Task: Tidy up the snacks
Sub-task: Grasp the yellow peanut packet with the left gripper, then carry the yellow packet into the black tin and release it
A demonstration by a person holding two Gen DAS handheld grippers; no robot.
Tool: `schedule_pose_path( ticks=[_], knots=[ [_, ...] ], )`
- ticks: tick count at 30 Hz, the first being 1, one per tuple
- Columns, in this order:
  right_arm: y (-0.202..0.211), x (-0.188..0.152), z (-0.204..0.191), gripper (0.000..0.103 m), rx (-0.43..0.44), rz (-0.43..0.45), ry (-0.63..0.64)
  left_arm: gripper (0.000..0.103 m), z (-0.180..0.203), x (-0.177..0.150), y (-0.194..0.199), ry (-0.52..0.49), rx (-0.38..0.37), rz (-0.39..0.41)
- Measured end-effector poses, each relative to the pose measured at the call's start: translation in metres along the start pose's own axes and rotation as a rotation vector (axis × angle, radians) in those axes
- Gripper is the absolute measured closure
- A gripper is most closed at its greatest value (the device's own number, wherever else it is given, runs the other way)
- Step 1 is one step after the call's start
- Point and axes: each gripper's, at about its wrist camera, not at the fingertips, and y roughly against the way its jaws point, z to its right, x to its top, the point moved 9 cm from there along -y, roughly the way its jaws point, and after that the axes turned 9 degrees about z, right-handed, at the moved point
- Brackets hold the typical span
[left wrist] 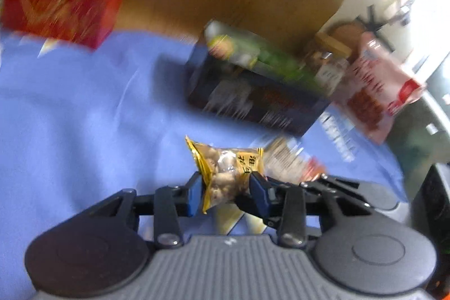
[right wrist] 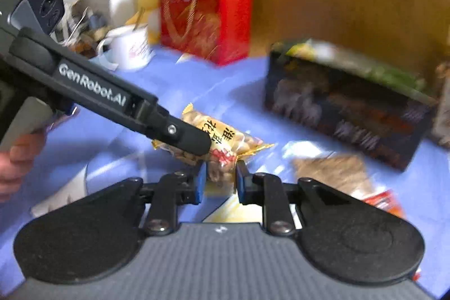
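Observation:
A small yellow peanut packet (left wrist: 225, 170) is pinched between the blue pads of my left gripper (left wrist: 225, 187), held above the blue cloth. In the right wrist view the same packet (right wrist: 225, 142) also sits between the pads of my right gripper (right wrist: 218, 182), which is shut on its near end. The left gripper's black arm (right wrist: 180, 131) reaches in from the left over the packet. Both views are motion-blurred.
A dark snack box (right wrist: 348, 108) with a green item on top lies at right, also in the left wrist view (left wrist: 253, 100). A red box (right wrist: 208, 16), a white mug (right wrist: 129, 47) and plush toys stand behind. Another snack bag (right wrist: 332, 173) lies on the blue cloth (left wrist: 84, 108). A pink-red bag (left wrist: 374, 92) leans at far right.

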Motion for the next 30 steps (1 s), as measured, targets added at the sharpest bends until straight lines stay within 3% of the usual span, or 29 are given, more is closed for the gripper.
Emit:
schedule_pose_path(
  ticks=[5, 8, 11, 14, 19, 22, 25, 26, 28, 30],
  knots=[
    [0.018, 0.057, 0.048, 0.078, -0.110, 0.153, -0.015, 0.067, 0.043, 0.068, -0.017, -0.092, -0.087, 0.108],
    [0.009, 0.079, 0.088, 0.078, -0.181, 0.177, -0.044, 0.066, 0.062, 0.097, -0.052, -0.118, -0.117, 0.125],
    [-0.006, 0.082, 0.127, 0.067, -0.277, 0.154, -0.039, 0.040, 0.068, 0.106, -0.092, -0.169, -0.074, 0.117],
    [-0.006, 0.066, 0.158, 0.066, -0.357, 0.102, -0.084, 0.048, 0.059, 0.098, -0.111, -0.222, 0.051, 0.095],
    [0.051, 0.032, 0.161, 0.066, -0.270, 0.133, -0.260, 0.048, 0.058, 0.077, -0.060, -0.228, -0.032, 0.178],
    [0.077, -0.006, 0.152, 0.066, -0.238, 0.088, -0.351, 0.048, 0.061, 0.051, -0.051, -0.251, -0.082, 0.124],
    [0.092, -0.038, 0.131, 0.048, -0.214, 0.018, -0.339, 0.036, 0.064, 0.029, -0.069, -0.297, -0.065, 0.054],
    [0.094, -0.047, 0.127, 0.044, -0.240, 0.001, -0.307, 0.027, 0.063, 0.024, -0.077, -0.302, -0.040, 0.038],
    [0.087, -0.056, 0.115, 0.040, -0.248, -0.031, -0.268, 0.029, 0.059, 0.014, -0.090, -0.274, -0.008, -0.003],
    [0.086, -0.058, 0.099, 0.028, -0.253, -0.042, -0.163, 0.034, 0.059, 0.005, -0.089, -0.224, -0.043, -0.032]
  ],
)
